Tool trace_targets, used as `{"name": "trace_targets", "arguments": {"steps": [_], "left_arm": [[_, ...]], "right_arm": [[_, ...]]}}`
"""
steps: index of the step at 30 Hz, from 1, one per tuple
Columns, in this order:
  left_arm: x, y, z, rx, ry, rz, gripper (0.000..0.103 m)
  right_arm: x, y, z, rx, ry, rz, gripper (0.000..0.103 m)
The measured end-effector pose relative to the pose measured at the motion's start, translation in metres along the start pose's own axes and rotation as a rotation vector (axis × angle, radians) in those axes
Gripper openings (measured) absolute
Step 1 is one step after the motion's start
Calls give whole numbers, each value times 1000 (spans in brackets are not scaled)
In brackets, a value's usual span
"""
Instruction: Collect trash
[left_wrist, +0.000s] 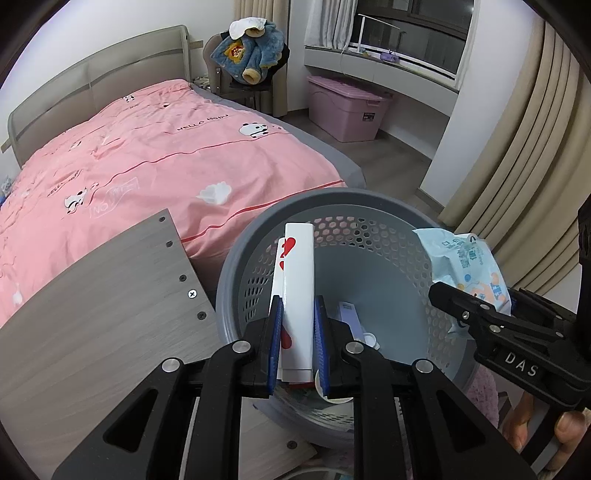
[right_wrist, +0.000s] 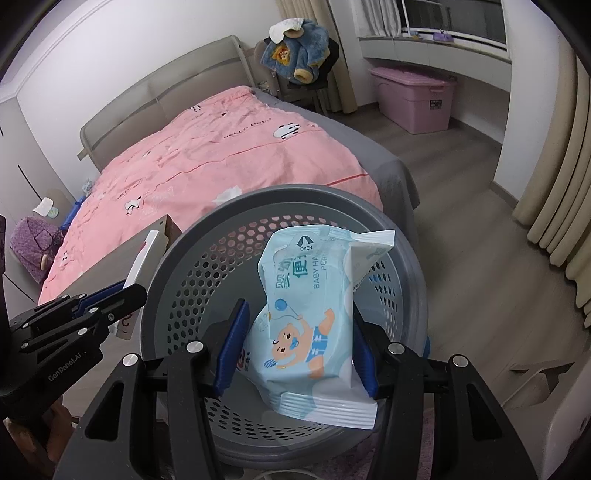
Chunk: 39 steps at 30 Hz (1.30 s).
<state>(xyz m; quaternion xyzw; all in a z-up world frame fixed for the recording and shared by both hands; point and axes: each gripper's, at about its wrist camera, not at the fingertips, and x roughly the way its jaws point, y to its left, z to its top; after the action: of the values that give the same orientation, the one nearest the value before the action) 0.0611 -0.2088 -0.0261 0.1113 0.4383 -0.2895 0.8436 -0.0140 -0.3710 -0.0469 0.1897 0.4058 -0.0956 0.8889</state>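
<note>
The left tool (left_wrist: 295, 325) is clamped on one white carton with red hearts (left_wrist: 298, 280), the right tool (right_wrist: 295, 343) on one pale-blue wipes pack (right_wrist: 306, 317), both held over one grey perforated basket (left_wrist: 236, 258). Behind lie one pink-quilted bed (left_wrist: 147, 155), one wood-grain table (left_wrist: 92, 295) and one pink storage box (left_wrist: 347, 107) on the wooden floor.

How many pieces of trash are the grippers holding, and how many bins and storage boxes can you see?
White box with red hearts, in the left hand-held gripper: 1
Baby wipes pack, in the right hand-held gripper: 1
Grey perforated bin: 1
Pink storage box: 1
Total: 4
</note>
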Motion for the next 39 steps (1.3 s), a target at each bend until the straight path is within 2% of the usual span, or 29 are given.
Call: {"name": "trace_targets", "arguments": {"steps": [18, 20, 22, 31, 39], "left_arm": [[2, -6, 4, -9, -8, 32, 18], [0, -3, 4, -18, -10, 36, 33], [-3, -2, 4, -22, -17, 46, 40], [-9, 6, 2, -44, -29, 65, 58], [-12, 8, 0, -56, -32, 78, 61]], "right_arm": [[13, 2, -2, -13, 20, -8, 54], [12, 2, -1, -13, 9, -14, 61], [8, 1, -2, -4, -10, -15, 75], [5, 5, -4, -10, -13, -16, 76], [4, 7, -4, -7, -12, -18, 79]]}}
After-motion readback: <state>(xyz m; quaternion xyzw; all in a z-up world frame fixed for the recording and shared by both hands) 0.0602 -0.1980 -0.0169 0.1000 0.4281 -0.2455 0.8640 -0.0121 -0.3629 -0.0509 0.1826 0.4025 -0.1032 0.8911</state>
